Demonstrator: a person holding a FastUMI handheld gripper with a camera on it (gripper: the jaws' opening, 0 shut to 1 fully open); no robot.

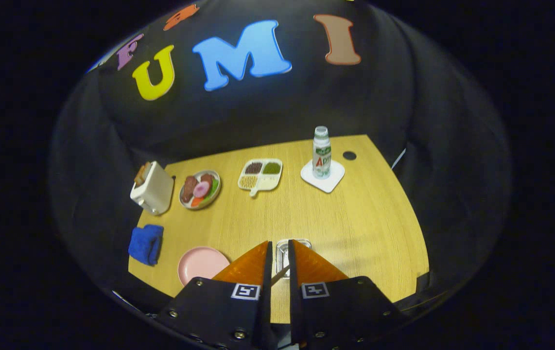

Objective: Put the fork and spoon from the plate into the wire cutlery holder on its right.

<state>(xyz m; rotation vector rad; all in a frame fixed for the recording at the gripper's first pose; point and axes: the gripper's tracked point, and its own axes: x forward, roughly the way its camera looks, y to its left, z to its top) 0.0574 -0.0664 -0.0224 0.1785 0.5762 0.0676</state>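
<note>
Gripper [280, 257] nearly closed above wire cutlery holder [293, 244]

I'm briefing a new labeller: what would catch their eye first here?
The hand-held gripper and its orange fingers, nearly closed on a thin utensil handle over the wire cutlery holder. Left of them lies an empty pink plate; beyond, a bottle stands on a white coaster.

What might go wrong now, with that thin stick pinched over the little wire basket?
The hand-held gripper grips a thin utensil handle between nearly closed fingers, above the wire holder.
1. The grip looks slight and the handle sits slanted, so it may slip or twist.
2. The holder's opening is narrow; released off-centre, the utensil could catch the rim and drop onto the table or beside the pink plate.
</note>
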